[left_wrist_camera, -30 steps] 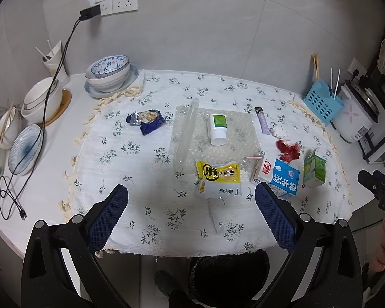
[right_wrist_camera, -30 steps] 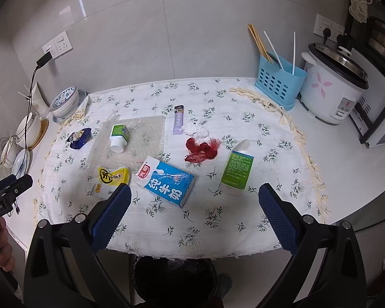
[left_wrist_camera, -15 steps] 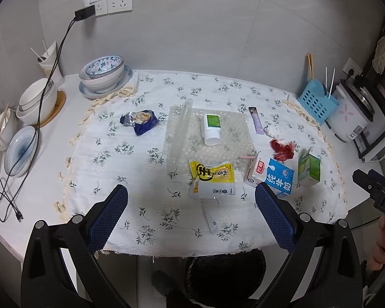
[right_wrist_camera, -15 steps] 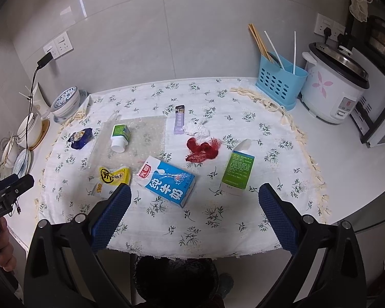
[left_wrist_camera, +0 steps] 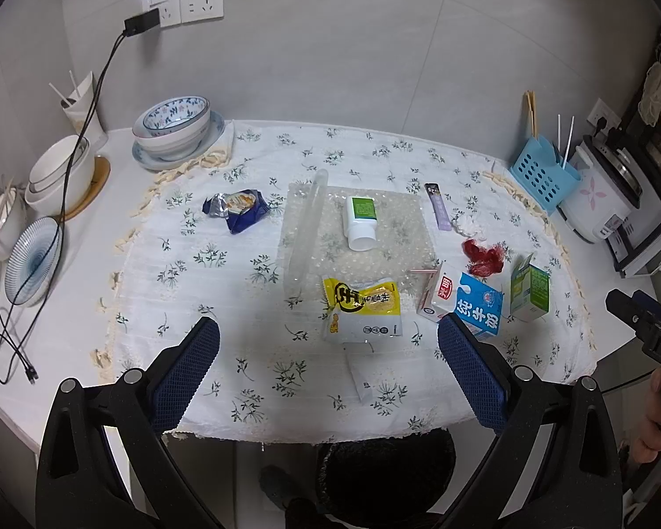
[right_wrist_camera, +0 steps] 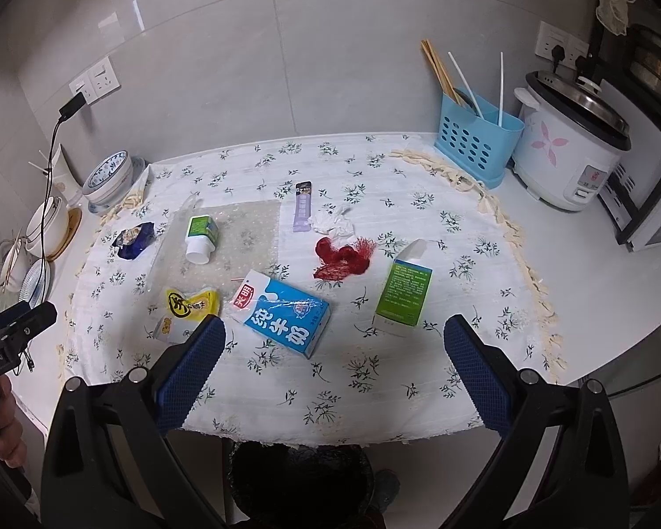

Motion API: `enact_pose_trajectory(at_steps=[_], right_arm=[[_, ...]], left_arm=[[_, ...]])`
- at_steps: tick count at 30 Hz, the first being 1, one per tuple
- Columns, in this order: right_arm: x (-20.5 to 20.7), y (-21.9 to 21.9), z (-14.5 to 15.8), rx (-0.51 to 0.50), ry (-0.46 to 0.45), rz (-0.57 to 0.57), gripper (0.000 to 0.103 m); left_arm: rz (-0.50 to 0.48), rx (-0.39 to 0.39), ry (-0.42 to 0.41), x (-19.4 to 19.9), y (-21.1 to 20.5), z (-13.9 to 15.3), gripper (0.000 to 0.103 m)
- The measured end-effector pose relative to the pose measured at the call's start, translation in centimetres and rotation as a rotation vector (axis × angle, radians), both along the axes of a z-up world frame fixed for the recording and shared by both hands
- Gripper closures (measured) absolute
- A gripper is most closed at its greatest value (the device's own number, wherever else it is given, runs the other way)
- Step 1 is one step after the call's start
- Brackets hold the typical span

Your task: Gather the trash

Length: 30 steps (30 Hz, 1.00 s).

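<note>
Both my left gripper (left_wrist_camera: 328, 368) and right gripper (right_wrist_camera: 332, 368) hang wide and empty above the table edge. The yellow wrapper (left_wrist_camera: 362, 308) lies nearest my left; I'd come down flat, pinch its crinkled edge, then drop it in the dark bin (left_wrist_camera: 385, 476) below, probably open.

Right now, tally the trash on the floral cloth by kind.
Cartons: 2, blue-and-white milk carton, green-and-white carton.
Wrappers and sachets: 4, yellow snack packet, dark blue wrapper, purple sachet, small white sachet.
Bottles: 1, white bottle with green label.
Wads: 2, red netting, white tissue.
Total: 9.

Even dim indoor light, wall glare, strong fisheye bending, dark corners
</note>
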State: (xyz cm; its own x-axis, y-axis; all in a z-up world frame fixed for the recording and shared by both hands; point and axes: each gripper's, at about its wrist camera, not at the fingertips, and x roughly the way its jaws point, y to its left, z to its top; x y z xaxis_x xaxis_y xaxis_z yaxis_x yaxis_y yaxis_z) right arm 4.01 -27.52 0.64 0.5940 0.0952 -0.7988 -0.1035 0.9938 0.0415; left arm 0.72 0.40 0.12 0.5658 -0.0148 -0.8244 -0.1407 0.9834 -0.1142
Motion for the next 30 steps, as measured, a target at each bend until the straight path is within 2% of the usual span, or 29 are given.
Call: enact_pose_trajectory(at_steps=[9, 14, 23, 30], right_arm=[[0.3, 0.0, -0.1, -0.009, 0.001, -0.002, 0.007], [1.1, -0.2, -0.7, -0.015, 0.018, -0.011, 0.008], [5.4, -1.4, -4.2, -0.043, 0.102, -0.039, 0.011], [9.7, -2.7, -7.8, -0.05, 0.201, -0.081, 0.014]], left_arm=[[-0.003, -0.005, 0.002, 0.2, -0.1, -0.1, 0.006], [-0.001, -0.009, 0.019, 1.6, 0.1, -1.2, 0.006], [0.004, 0.006, 0.088, 7.0, 2.2, -5.1, 0.009], [-0.016, 0.021, 0.164, 12.2, 3.3, -9.2, 0.017]])
